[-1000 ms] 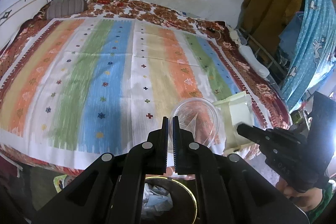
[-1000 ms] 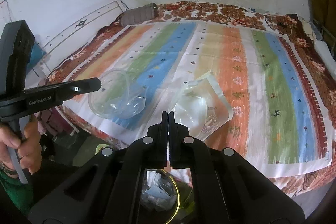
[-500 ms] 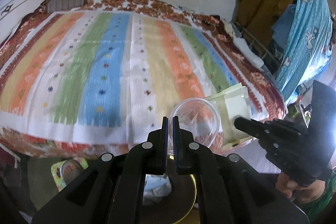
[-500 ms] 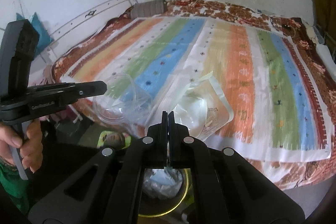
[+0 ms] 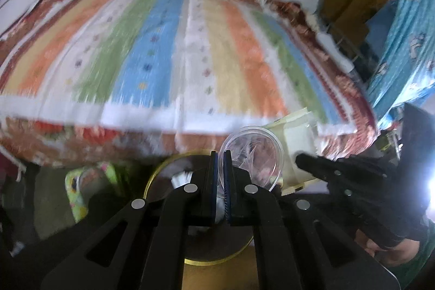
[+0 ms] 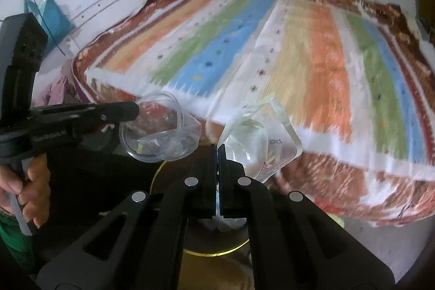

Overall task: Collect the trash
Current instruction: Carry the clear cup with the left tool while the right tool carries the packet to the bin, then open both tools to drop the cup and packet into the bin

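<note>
Since a second ago I have drawn both grippers back off the bed (image 6: 299,59) and down, so the bin (image 6: 217,253), a dark pail with a yellow rim, now sits right under them, near me at the bed's edge. The bed fills the far half of both views and looks bare of trash.

My left gripper (image 5: 220,154) is pressed together on the rim of a clear cup (image 5: 251,156), which hangs just right of its tips, over the bin's right side. My right gripper (image 6: 218,147) pinches the edge of a clear wrapper (image 6: 261,137), which dangles right of its tips, partly over the bin's far right rim.

To drop well, I judge each piece should be centred over the mouth first. The wrapper is limp and may cling, so I would carry it lower and leftward before letting go. The cup is light and could bounce off the rim; a low release suits it.
</note>
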Demonstrator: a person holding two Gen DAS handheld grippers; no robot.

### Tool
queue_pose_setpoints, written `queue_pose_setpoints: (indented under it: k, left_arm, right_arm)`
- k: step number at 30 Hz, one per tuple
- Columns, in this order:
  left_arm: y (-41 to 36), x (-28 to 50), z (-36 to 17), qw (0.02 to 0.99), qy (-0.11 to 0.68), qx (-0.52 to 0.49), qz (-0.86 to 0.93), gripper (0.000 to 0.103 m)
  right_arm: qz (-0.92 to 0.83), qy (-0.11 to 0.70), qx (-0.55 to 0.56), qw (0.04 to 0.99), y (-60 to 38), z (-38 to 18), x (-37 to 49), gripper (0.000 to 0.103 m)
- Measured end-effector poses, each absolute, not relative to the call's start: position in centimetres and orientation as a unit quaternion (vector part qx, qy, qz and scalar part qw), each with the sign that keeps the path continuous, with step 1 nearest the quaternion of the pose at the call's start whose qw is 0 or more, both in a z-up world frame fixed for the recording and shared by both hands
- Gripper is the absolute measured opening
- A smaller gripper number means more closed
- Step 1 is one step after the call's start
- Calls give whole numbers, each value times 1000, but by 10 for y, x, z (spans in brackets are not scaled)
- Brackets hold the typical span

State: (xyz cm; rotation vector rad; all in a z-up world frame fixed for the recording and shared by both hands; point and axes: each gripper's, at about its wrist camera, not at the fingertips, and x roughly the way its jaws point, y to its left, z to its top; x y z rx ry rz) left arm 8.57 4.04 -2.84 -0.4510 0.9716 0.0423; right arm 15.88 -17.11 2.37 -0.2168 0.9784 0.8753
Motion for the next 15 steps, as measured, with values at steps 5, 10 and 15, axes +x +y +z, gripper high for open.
queue_pose_setpoints:
  k: [5,10,15]
  left_arm:
    - [36,82,-49,840,499,-209,34,3]
    - [29,83,-69,821,531,-206,39,3]
    - [31,98,-99,785,577,-219,57,3]
  right_arm:
    - [396,488,-114,770,-166,-4,143,0]
    - [386,538,-115,740,-160,-37,136,0]
    - [360,569,-96,733,-161,-55,149,0]
